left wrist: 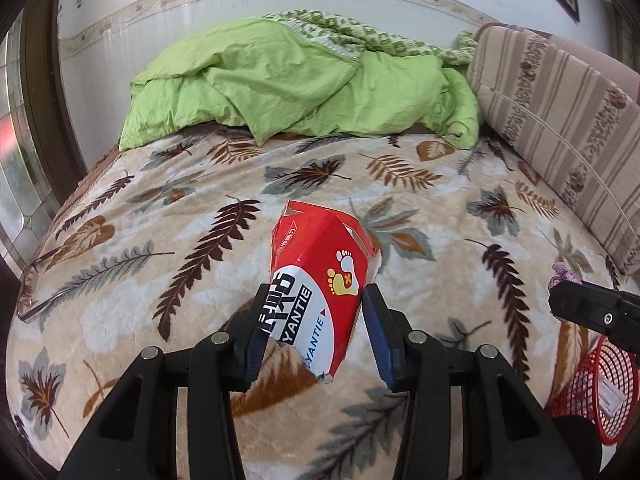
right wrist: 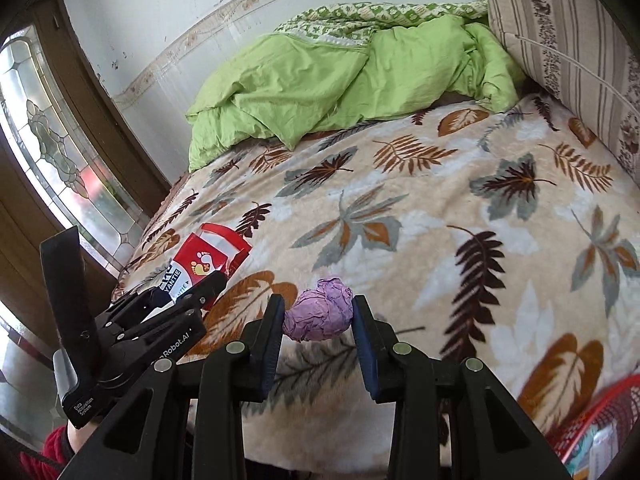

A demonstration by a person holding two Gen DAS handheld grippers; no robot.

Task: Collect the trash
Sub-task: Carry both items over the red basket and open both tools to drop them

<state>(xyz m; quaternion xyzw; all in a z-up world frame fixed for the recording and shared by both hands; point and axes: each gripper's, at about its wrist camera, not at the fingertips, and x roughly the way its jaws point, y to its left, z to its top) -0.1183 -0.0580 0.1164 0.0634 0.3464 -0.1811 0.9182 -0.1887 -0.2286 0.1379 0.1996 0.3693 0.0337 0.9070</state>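
Bed: a leaf-patterned blanket [left wrist: 192,216] in beige, brown and grey covers it and carries both pieces of trash.
Duvet: a crumpled green duvet [left wrist: 280,80] is heaped at the far end of the bed against the wall, with a green-and-white patterned cloth [left wrist: 344,28] on top of it.
Cushion: a striped, flowered cushion [left wrist: 560,120] stands along the bed's right side.
Window: a leaded glass pane [right wrist: 52,152] in a dark frame is at the left.
Basket: a red mesh basket [left wrist: 600,384] sits at the near right edge of the bed; printed packaging lies inside it.
Carton: a torn red-and-white carton [left wrist: 320,280] printed with two feet and "YANTIE" lies on the blanket towards the left, its open end pointing away.
Paper ball: a crumpled purple paper ball [right wrist: 320,316] lies on the blanket, near the carton and to its right.
Left gripper [left wrist: 312,332]: its fingers are apart, one on each side of the carton's near end; the left finger touches or overlaps its edge, the right finger stands just beside it.
Right gripper [right wrist: 318,320]: its fingers are apart, flanking the paper ball closely; whether they press on it cannot be told.
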